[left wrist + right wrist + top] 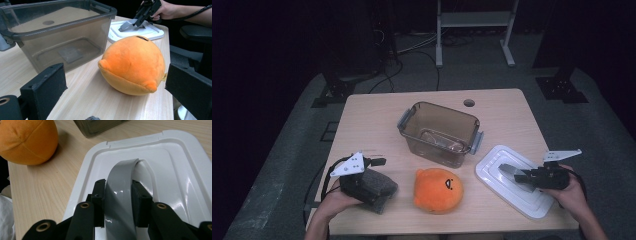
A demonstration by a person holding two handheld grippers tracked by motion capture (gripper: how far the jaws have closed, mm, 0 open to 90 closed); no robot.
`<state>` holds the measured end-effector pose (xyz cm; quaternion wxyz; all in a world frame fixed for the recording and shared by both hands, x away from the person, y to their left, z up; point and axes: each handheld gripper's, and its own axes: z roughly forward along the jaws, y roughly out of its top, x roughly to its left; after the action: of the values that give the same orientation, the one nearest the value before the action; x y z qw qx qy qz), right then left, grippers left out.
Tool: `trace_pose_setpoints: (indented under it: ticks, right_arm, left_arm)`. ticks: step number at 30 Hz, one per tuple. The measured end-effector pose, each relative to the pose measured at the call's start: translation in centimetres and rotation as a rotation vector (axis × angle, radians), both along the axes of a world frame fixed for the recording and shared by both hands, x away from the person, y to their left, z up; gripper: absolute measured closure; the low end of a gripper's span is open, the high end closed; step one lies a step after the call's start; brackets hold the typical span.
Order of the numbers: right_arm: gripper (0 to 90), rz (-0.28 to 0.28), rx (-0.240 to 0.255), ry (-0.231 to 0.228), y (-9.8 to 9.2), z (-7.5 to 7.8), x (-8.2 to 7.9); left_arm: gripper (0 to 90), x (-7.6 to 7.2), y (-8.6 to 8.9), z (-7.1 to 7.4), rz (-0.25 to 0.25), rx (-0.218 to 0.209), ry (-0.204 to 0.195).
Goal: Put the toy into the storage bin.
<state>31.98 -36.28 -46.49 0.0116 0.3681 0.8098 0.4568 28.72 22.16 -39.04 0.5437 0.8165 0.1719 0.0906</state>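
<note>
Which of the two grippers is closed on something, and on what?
The right gripper. Its jaws clamp the grey handle of the white lid. The left gripper stands open, with the orange plush toy ahead of it, untouched.

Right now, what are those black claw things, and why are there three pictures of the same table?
A person sits at a wooden table and holds a tool with two black jaws in each hand, a bit like big tongs. One picture comes from a camera up high that looks down on everything. The other two come from small cameras that ride on the tools, so you look along the jaws.

On the table stand a see-through grey box with nothing in it, a round orange plush toy with a little face, and the box's white lid, lying flat.

The right gripper has its jaws closed on the lid's grey handle. The left gripper is open, holds nothing, and points at the toy from close by.
</note>
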Motion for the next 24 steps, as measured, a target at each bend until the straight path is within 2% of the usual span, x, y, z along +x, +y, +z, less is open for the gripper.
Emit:
trace_pose_setpoints:
  ticks: [6,14,17,20,22,24]
  right_arm:
    - [66.4,-0.004,0.001,0.001,0.1,0.0,-0.1]
    - [55.2,-0.029,0.012,-0.031,0.0,0.7,-0.1]
    - [48.4,-0.041,0.014,-0.059,0.2,1.7,-0.1]
    - [44.3,-0.043,0.041,-0.087,0.5,3.0,-0.4]
    - [42.0,-0.028,0.059,-0.117,1.0,4.1,-0.7]
    - [39.4,-0.006,0.076,-0.122,1.7,5.0,-0.9]
  left_arm:
    - [2.6,0.0,0.1,0.0,0.002,0.000,-0.001]
    - [2.6,0.0,0.1,0.0,0.002,0.002,-0.002]
    - [2.6,0.0,0.2,0.0,0.004,0.006,-0.003]
    - [2.6,0.0,0.3,0.0,0.007,0.004,-0.003]
    - [2.6,0.0,0.4,0.0,0.008,0.005,-0.004]
    - [2.6,-0.1,0.4,0.1,0.010,0.005,-0.005]
